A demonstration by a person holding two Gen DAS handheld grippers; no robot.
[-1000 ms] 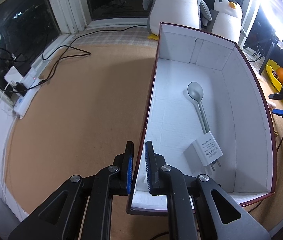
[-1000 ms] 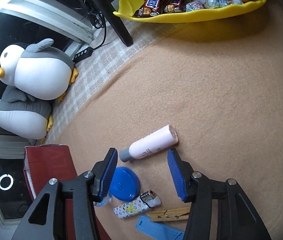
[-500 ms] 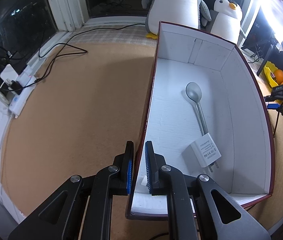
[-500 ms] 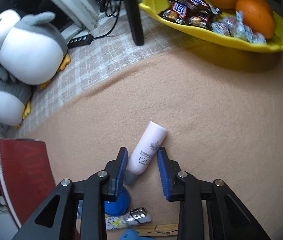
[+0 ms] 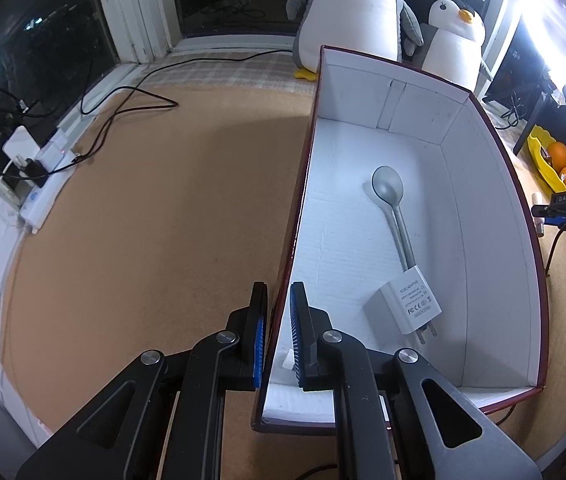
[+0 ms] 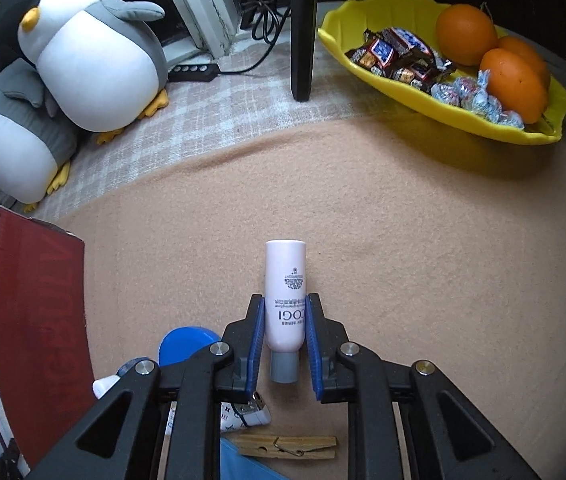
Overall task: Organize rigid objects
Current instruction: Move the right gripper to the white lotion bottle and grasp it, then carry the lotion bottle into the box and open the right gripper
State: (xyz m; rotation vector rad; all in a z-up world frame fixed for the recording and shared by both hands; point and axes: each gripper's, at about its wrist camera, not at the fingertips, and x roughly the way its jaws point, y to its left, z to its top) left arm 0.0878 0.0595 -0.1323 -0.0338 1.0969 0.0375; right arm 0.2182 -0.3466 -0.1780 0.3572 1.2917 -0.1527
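A red box with a white inside [image 5: 483,220] lies open on the tan mat, holding a grey spoon [image 5: 393,208] and a white plug adapter [image 5: 407,306]. My left gripper [image 5: 277,320] is shut on the box's left wall, one pad on each side. In the right wrist view a pale pink bottle with a grey cap [image 6: 285,280] lies lengthwise between the blue pads of my right gripper [image 6: 285,312]. Its jaws are closing and the pads press the bottle's sides. The box's red outside [image 6: 43,320] stands to the left.
A blue round lid [image 6: 183,346], a patterned lighter [image 6: 243,420], a wooden clothespin [image 6: 287,446] and a blue flat piece [image 6: 239,464] lie under the right gripper. A yellow bowl [image 6: 483,124] of oranges and sweets, a black post [image 6: 303,28] and two plush penguins [image 6: 95,52] stand behind.
The right gripper's jaws went from wide apart to closed on the pink bottle, and the gripper rolled, so the bottle now points straight ahead. The left gripper stayed on the box wall.
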